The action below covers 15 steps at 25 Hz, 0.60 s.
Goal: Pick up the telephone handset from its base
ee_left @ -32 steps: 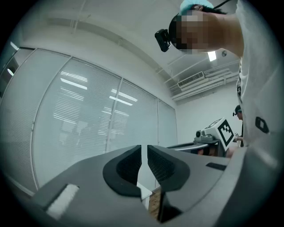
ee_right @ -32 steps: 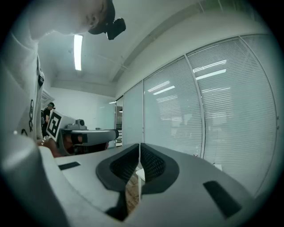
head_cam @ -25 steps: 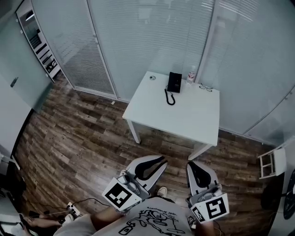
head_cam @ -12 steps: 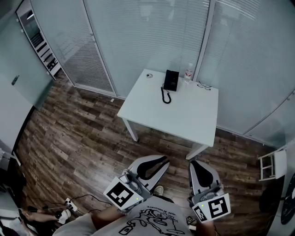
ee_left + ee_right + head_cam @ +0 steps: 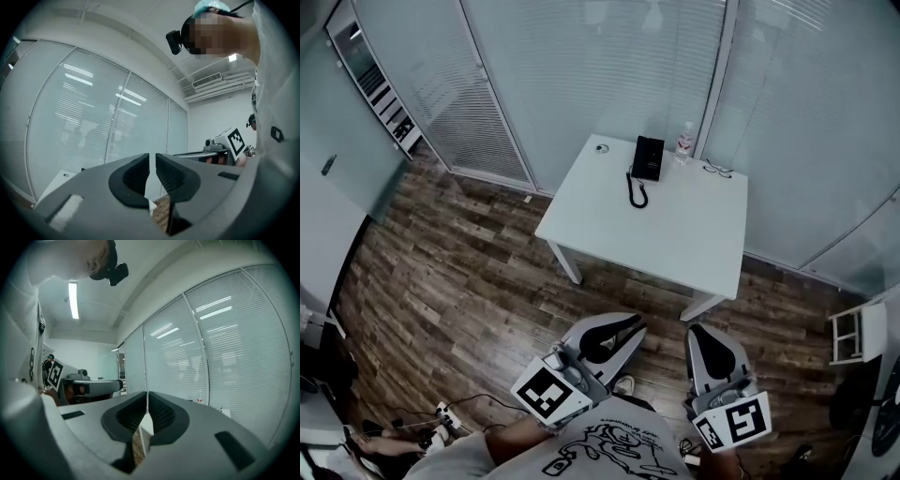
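The black telephone [image 5: 648,157] lies on the far side of a white table [image 5: 675,234], its handset resting on the base and its coiled cord [image 5: 636,193] trailing toward me. Both grippers hang low by my body, over the floor and well short of the table. My left gripper [image 5: 626,330] is shut with only a thin slit between its jaws and nothing in it [image 5: 152,159]. Nothing is held by my right gripper [image 5: 700,337] either, its jaws shut and touching [image 5: 147,397].
A clear bottle [image 5: 682,144] and a pair of glasses [image 5: 717,171] sit right of the phone, and a small round object [image 5: 601,148] sits left of it. Glass walls with blinds [image 5: 581,75] stand behind the table. Wood flooring [image 5: 459,272] lies between me and the table.
The head view has shifted slightly, so the table and phone sit a little further left and higher. Both grippers stay shut, low by my body.
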### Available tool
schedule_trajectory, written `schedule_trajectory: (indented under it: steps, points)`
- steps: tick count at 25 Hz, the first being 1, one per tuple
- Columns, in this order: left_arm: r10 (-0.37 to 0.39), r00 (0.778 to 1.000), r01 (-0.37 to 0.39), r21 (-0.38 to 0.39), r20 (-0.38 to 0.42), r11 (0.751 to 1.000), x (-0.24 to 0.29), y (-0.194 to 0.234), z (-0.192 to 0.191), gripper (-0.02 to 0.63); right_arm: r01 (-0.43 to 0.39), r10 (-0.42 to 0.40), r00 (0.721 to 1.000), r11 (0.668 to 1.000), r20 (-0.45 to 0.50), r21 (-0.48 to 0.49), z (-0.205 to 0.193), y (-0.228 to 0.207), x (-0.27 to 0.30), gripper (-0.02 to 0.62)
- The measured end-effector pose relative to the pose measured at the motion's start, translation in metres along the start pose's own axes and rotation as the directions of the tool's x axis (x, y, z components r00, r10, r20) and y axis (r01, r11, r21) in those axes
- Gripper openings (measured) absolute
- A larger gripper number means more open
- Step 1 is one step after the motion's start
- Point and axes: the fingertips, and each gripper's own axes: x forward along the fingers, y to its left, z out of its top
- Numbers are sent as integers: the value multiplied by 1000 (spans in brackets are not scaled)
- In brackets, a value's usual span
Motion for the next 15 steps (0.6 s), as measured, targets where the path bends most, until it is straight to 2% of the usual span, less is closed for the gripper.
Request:
schedule_trajectory:
  steps: [6,15]
  points:
    - [1,1000,-1,-9,5,1000,18,49,2,40,-9,9,1000,1000,-20,-12,1,-13,49,11]
    - [24,999,-24,-12,28,1000,37,163,27,40,-24,23,1000,999,-17,-37,24,-27,164,12]
